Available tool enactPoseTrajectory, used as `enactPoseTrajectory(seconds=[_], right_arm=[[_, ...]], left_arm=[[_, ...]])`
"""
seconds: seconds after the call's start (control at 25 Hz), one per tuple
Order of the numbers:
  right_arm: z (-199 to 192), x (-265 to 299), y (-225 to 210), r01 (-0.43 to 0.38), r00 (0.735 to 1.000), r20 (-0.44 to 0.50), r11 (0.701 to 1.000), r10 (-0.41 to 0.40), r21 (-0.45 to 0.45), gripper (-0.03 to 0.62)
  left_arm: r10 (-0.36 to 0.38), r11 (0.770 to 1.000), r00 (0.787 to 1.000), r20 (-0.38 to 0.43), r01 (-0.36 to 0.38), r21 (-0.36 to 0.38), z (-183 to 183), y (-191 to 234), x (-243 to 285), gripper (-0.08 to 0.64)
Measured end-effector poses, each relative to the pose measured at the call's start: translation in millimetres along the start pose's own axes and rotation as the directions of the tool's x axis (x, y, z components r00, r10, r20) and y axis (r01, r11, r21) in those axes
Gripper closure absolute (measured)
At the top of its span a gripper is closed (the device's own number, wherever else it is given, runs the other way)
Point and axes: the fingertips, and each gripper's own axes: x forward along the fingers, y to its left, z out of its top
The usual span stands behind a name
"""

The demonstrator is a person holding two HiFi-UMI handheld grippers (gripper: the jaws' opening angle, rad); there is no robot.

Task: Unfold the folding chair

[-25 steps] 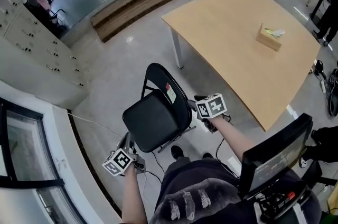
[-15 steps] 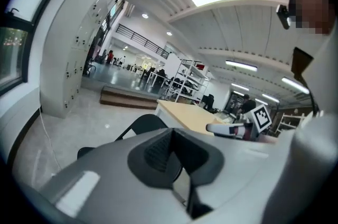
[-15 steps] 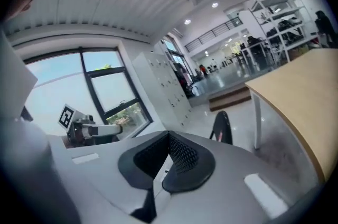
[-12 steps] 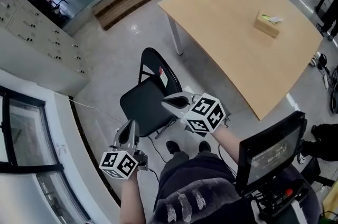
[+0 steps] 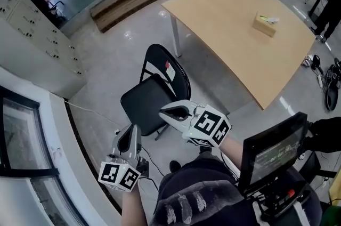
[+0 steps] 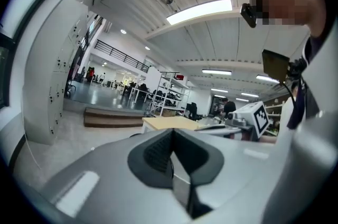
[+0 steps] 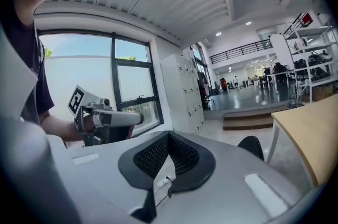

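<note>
Now the folding chair (image 5: pixel 152 105) stands open on the floor (image 5: pixel 106 75), a little farther away than both tools. The left tool (image 5: pixel 133 133) and the right tool (image 5: pixel 169 111) are shut tight, with nothing in them. To finish well, hold them up, away from the seat.

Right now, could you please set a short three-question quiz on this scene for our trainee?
1. True or false: the folding chair stands unfolded on the floor.
2. What lies on the wooden table? A) a small box B) a laptop C) a mug
3. What do the left gripper and the right gripper hold?

Key:
1. True.
2. A.
3. Nothing; the fingers of both are shut and empty.
</note>
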Motion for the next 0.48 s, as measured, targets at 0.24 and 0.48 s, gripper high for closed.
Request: enactPoseTrajectory(seconds=[0.24, 0.48], right_arm=[[-5, 41, 79, 0.021, 0.999, -0.035, 0.999, -0.022, -0.025, 0.592], [-25, 53, 128, 0.074, 0.992, -0.096, 0.997, -0.076, -0.022, 0.592]], left_arm=[[-0.074, 0.997, 0.996, 0.044, 0.075, -0.013, 2, 32, -64, 0.558], [-0.160, 0.984, 0.986, 0.034, 0.163, -0.078, -18, 49, -99, 0.558]])
